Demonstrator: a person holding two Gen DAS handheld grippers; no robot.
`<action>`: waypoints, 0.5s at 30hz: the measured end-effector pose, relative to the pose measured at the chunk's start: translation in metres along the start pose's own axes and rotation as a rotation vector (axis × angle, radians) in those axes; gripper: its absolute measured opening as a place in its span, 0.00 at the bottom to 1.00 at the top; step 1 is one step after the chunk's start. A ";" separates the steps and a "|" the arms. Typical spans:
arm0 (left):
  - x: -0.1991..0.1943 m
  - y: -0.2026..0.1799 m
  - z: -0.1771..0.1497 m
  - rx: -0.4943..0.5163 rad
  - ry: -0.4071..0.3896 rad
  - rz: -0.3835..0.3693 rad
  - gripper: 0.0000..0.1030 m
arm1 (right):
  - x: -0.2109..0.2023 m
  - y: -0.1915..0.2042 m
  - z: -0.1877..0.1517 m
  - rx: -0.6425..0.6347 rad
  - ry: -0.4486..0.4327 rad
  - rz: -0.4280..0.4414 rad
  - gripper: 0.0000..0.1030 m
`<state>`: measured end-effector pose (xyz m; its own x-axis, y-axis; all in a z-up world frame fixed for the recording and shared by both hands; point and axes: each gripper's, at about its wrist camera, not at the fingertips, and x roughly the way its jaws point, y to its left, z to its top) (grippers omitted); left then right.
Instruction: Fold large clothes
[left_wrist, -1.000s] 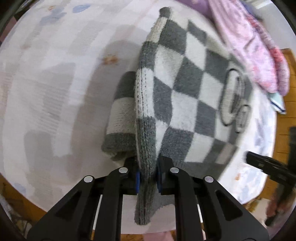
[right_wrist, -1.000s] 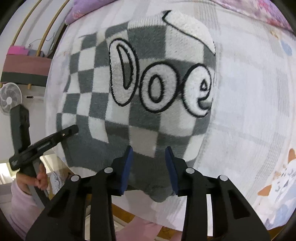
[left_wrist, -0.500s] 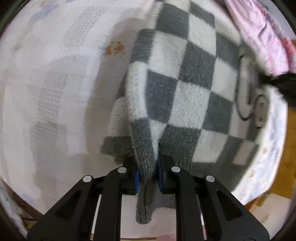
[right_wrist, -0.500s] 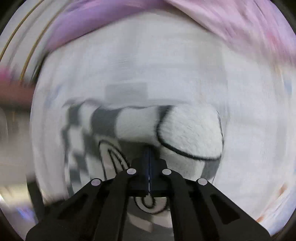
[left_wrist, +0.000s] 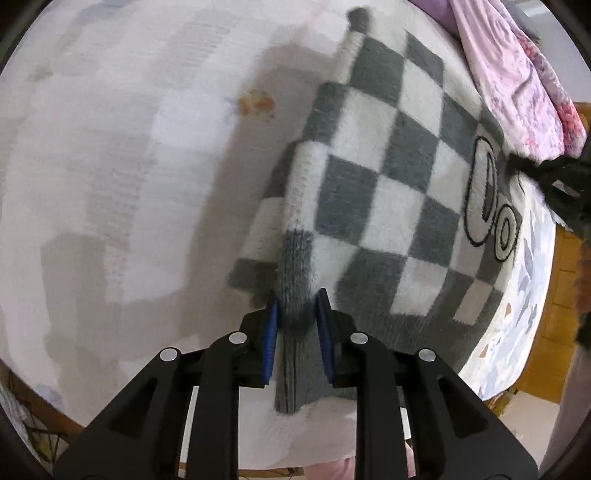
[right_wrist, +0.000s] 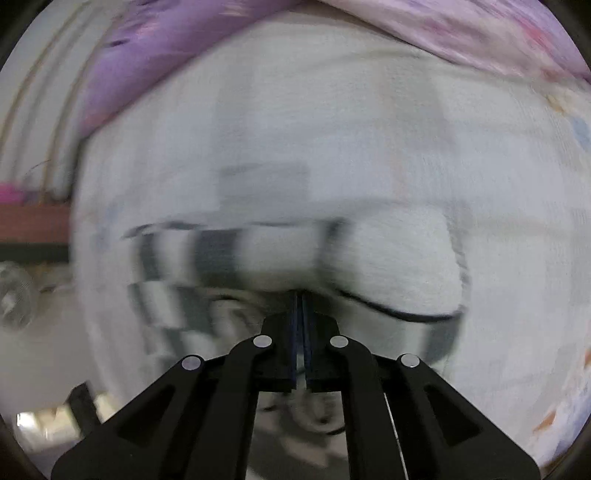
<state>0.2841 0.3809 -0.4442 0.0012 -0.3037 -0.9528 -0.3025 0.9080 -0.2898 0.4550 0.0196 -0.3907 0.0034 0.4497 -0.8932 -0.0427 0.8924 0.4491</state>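
Both tools grip the fuzzy grey-and-white checkered sweater: left tool on the hem, right tool pinched shut. Even tension should be held.

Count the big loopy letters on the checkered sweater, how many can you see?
2 in the left wrist view: a tall oval letter and a smaller round one just below it. More may be hidden near the right gripper.

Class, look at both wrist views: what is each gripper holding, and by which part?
The left gripper pinches the checked sweater at its grey ribbed hem edge. The right gripper is shut on the same sweater's fabric; blur hides exactly where.
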 end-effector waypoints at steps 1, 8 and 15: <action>0.005 0.006 0.003 -0.012 -0.001 0.016 0.22 | 0.003 0.010 0.005 -0.041 -0.005 0.005 0.02; 0.034 0.009 0.020 -0.005 0.022 0.092 0.28 | 0.054 -0.011 0.017 0.024 0.043 -0.078 0.00; 0.005 -0.005 0.030 0.034 -0.049 0.160 0.28 | -0.022 -0.029 -0.016 -0.009 -0.075 -0.260 0.00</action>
<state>0.3145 0.3833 -0.4499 0.0024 -0.1406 -0.9901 -0.2705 0.9531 -0.1360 0.4403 -0.0172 -0.3845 0.0889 0.2071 -0.9743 -0.0392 0.9781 0.2044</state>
